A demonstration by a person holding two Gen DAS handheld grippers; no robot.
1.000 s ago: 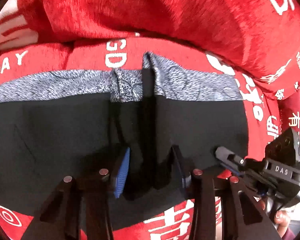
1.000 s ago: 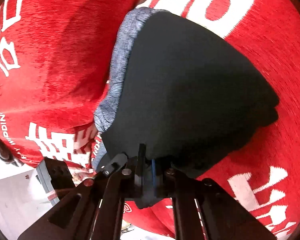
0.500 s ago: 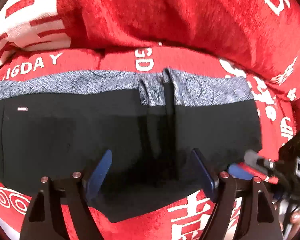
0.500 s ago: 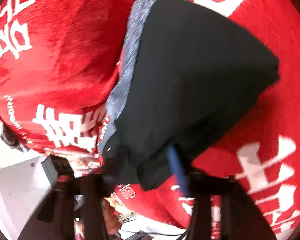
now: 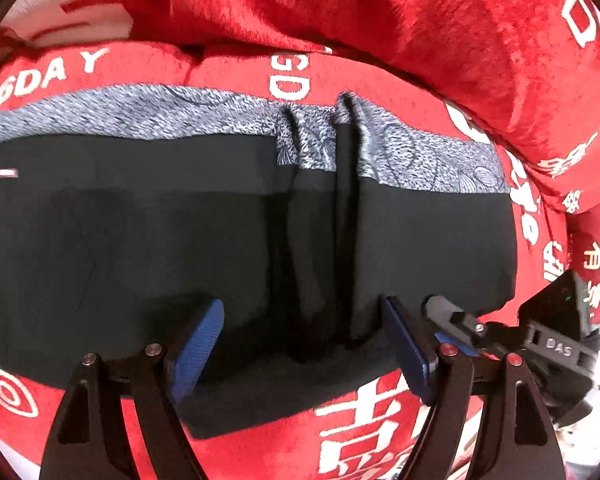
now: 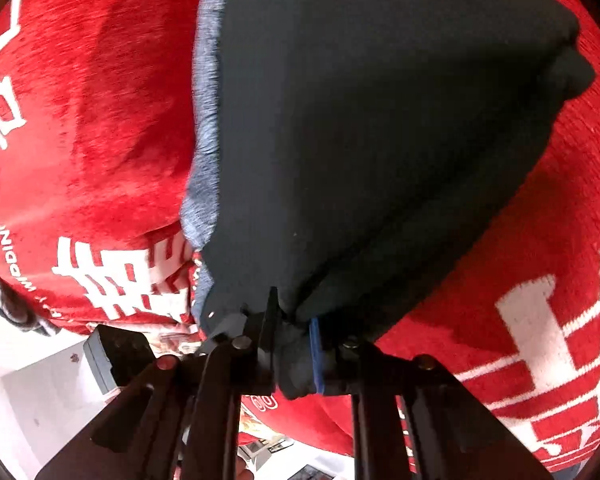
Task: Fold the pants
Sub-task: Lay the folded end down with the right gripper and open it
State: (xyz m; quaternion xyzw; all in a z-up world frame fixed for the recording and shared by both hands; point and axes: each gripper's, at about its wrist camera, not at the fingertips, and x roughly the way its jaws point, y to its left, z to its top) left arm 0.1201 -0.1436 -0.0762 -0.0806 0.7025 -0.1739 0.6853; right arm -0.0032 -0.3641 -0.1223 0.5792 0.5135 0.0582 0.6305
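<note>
Your left tool (image 5: 300, 344) gapes over the pants (image 5: 220, 220); right tool (image 6: 294, 344) pinches their corner. Grab the 6 o'clock hem, lift evenly.

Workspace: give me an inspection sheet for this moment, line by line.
Surface: red plush cover with white lettering, bunched up behind.
Job's things: black pants with grey patterned waistband, lying spread out; a raised crease near the middle.
Clutter: nothing seen.
Grippers: left gripper open, fingers either side of the crease; right gripper shut on a corner of the pants.
Cables: nothing seen.
Surroundings: pale floor at the lower left of the right wrist view; details too blurred to tell.
</note>
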